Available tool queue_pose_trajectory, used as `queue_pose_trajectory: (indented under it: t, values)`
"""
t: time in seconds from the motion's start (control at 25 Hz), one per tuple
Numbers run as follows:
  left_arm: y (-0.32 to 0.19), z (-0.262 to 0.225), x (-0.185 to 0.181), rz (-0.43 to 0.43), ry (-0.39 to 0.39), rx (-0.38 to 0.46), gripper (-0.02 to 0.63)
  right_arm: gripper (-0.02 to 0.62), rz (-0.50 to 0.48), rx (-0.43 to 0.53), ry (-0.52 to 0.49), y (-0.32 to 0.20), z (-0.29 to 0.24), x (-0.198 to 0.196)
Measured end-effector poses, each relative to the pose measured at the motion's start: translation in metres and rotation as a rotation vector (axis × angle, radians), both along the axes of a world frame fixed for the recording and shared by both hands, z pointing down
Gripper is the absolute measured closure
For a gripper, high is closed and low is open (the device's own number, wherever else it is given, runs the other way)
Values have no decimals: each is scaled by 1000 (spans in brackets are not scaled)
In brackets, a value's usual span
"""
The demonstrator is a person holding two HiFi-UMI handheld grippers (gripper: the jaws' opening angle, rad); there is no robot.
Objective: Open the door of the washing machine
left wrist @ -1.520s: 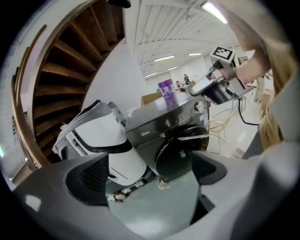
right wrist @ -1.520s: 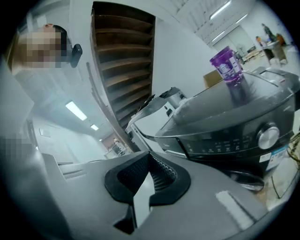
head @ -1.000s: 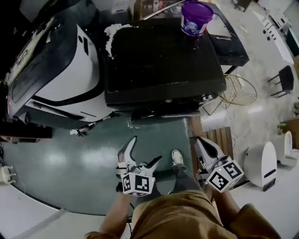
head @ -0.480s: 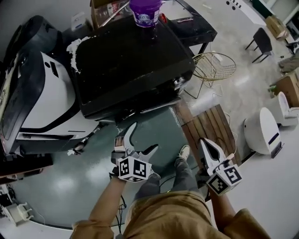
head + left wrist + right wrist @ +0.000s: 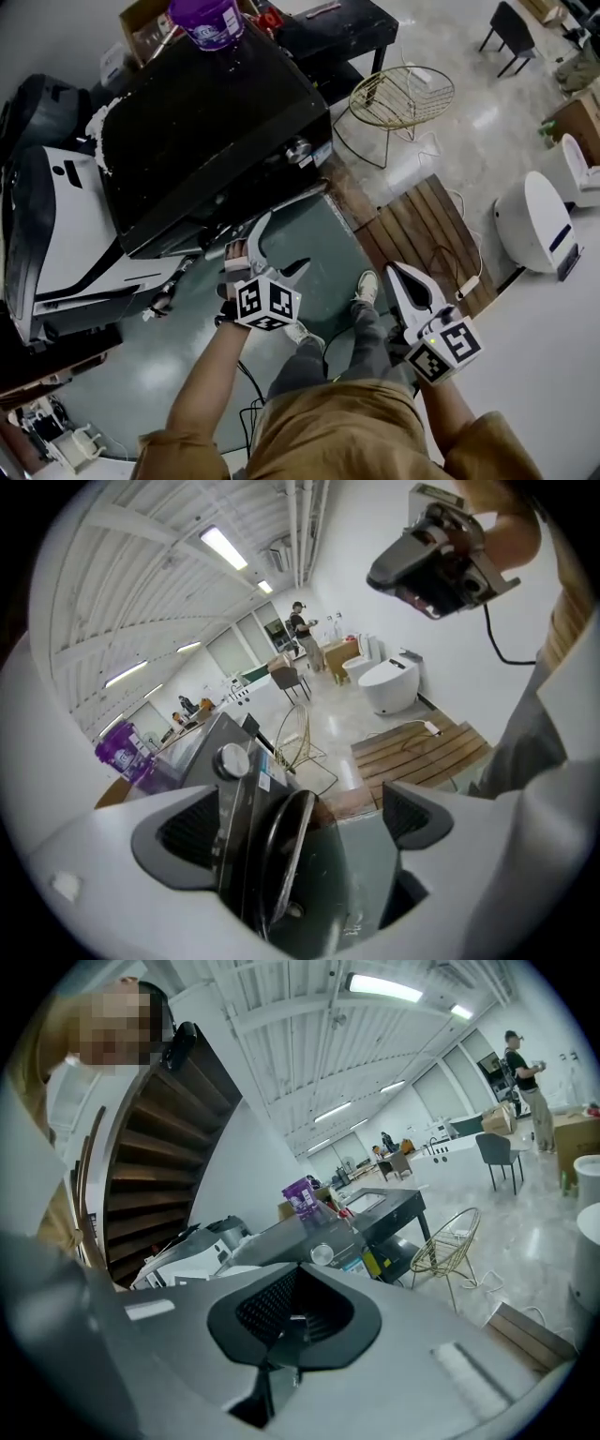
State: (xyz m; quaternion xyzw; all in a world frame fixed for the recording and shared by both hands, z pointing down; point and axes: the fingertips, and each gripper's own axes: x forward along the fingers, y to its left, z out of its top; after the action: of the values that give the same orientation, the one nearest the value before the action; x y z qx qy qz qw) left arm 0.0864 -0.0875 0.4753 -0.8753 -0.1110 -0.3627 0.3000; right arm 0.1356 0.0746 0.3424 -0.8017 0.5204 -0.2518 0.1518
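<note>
The left tongs (image 5: 286,242) stand wide apart with nothing between their pads. Through the gap in the left gripper view, the round door (image 5: 281,855) of the washing machine (image 5: 187,122) lies straight ahead. It is near but not touched, and is seen almost edge-on. A silver knob (image 5: 232,759) sits on the panel above it, and beyond that, on the machine's top, is a purple tub (image 5: 208,19).

The right tongs (image 5: 398,281) are pressed together on nothing. They are held back beside the person's leg, well apart from the machine.

The step in hand looks like the reach for the door, not yet a grasp. To do it well, the left tongs should go forward to the rim edge opposite the hinge. They should close firmly there, then pull out along the door's swing, not straight back. I cannot make out the handle or which side the hinge is on, so check that first.
</note>
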Motion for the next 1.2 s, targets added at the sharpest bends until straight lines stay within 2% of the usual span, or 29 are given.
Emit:
queue_pose_trajectory:
  t: [0.28, 0.56, 0.72, 0.84, 0.96, 1.2]
  values:
    - [23, 51, 64, 80, -94, 68, 31, 591, 62, -38, -17, 48, 13, 29]
    - [27, 115, 109, 158, -224, 161, 32, 591, 53, -80, -47, 74, 39, 42]
    - [16, 140, 126, 127, -272, 157, 32, 591, 55, -34, -83, 66, 49, 50]
    - [14, 154, 135, 102, -297, 154, 32, 591, 53, -72, -86, 75, 64, 55]
    - [11, 168, 141, 74, -321, 158, 33, 591, 71, -58, -95, 82, 71, 64]
    - [2, 195, 148, 23, -378, 174, 39, 591, 74, -96, -107, 100, 92, 74]
